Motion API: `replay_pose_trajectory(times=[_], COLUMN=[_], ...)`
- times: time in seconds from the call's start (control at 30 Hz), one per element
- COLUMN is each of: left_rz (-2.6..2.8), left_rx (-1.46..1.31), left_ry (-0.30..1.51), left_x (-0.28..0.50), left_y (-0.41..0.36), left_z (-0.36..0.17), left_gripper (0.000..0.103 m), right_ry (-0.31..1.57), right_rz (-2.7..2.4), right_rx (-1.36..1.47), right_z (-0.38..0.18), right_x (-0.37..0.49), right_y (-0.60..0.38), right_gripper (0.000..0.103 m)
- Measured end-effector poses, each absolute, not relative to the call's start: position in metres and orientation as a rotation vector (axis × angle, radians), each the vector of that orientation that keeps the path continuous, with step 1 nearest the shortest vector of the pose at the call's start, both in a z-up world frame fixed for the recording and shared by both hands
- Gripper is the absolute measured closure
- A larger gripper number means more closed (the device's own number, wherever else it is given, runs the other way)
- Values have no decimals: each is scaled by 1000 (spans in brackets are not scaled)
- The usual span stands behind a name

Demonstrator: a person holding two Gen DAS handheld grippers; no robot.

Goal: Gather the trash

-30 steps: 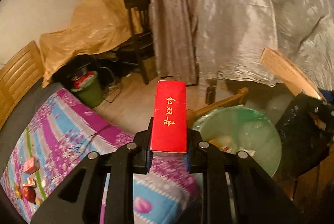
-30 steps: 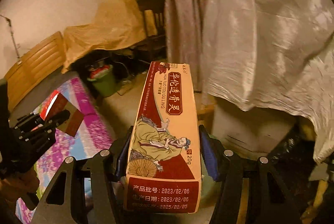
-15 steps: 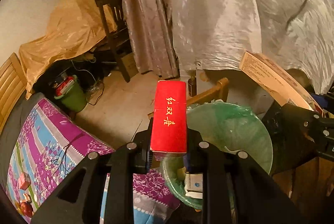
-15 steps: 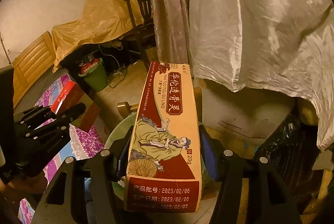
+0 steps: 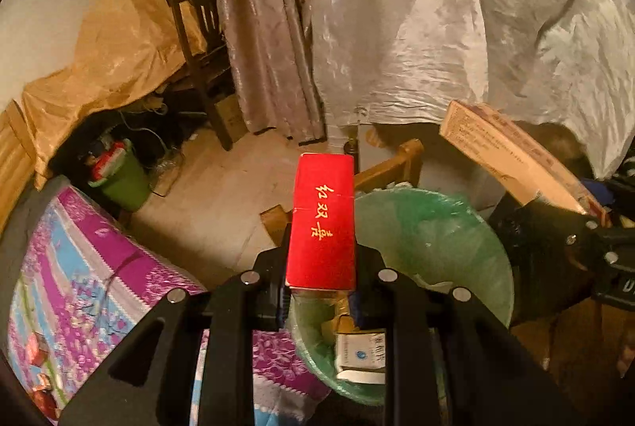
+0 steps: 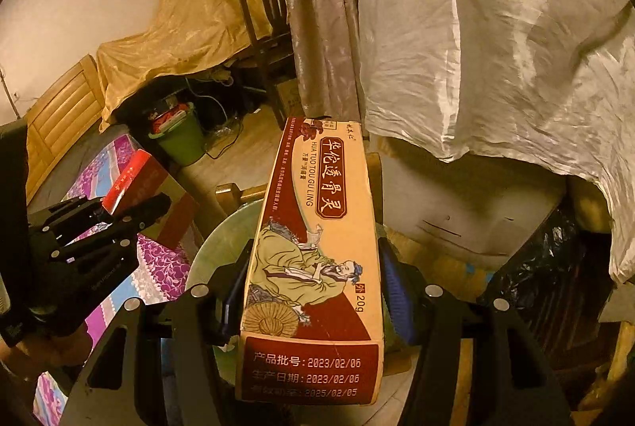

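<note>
Here the left gripper point(image 5: 322, 283) is clamped narrow on a small red box point(image 5: 322, 223) with gold characters, the box standing up out of the jaws with its long axis running forward along the fingers. Directly beneath and just ahead of those fingers opens the green-lined trash bin point(image 5: 468, 239), with a white packet point(image 5: 360, 354) already lying inside near its close rim. The red box sits over the bin's left edge, so a release there looks likely to fall in, though it may need a slight shift to the right.

The right gripper point(image 6: 313, 307) holds a longer tan medicine carton point(image 6: 313, 259) at a medium spread, its blue pads pressed on both long sides and the carton's length also pointing forward. In the right wrist view the bin point(image 6: 226, 239) shows only as a pale rim below and to the left of the carton, so this hand appears to be over the bin's right side.

Both hands are close to the opening; the left looks better centred over it. Beyond lie a patterned bedspread point(image 5: 79, 287), a small green bucket point(image 5: 123, 184), a dark wooden chair point(image 5: 198, 41) and curtains point(image 5: 270, 21).
</note>
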State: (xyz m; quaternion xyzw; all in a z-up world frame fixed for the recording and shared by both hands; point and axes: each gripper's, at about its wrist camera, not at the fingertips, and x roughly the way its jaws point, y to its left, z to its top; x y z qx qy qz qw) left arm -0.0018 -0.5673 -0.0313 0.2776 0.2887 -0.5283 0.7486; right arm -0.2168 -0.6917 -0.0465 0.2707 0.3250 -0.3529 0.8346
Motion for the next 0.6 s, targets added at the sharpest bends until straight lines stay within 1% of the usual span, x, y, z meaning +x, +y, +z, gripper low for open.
replay_pose_trajectory(times=[0.03, 0.07, 0.1, 0.13, 0.2, 0.33, 0.57, 0.6], left_rz=[-1173, -1190, -1208, -1227, -1223, -1224, -1174, -1165], left_rx=[594, 570, 550, 534, 507, 488, 494, 500], left_ry=[640, 656, 678, 708, 747, 784, 768, 755], left_x=[-1, 2, 5, 7, 14, 19, 20, 21], left_y=[-568, -569, -570, -571, -571, -566, -554, -550], left_z=[-31, -32, -33, -35, -39, -44, -46, -45], left_gripper=[81, 81, 74, 58, 48, 48, 48, 47], right_ry=[695, 702, 706, 703, 702, 679, 665, 659], right_rz=[-730, -718, -728, -734, -743, -755, -742, -736], right_rx=[575, 577, 575, 569, 566, 598, 582, 578], right_z=[-48, -50, -52, -54, -56, -59, -62, -61], right_x=[-215, -213, -211, -212, -212, -220, -219, -219], right_y=[-693, -694, -695, -697, -699, -704, -696, -694], right_gripper=[43, 38, 25, 22, 22, 22, 23, 23])
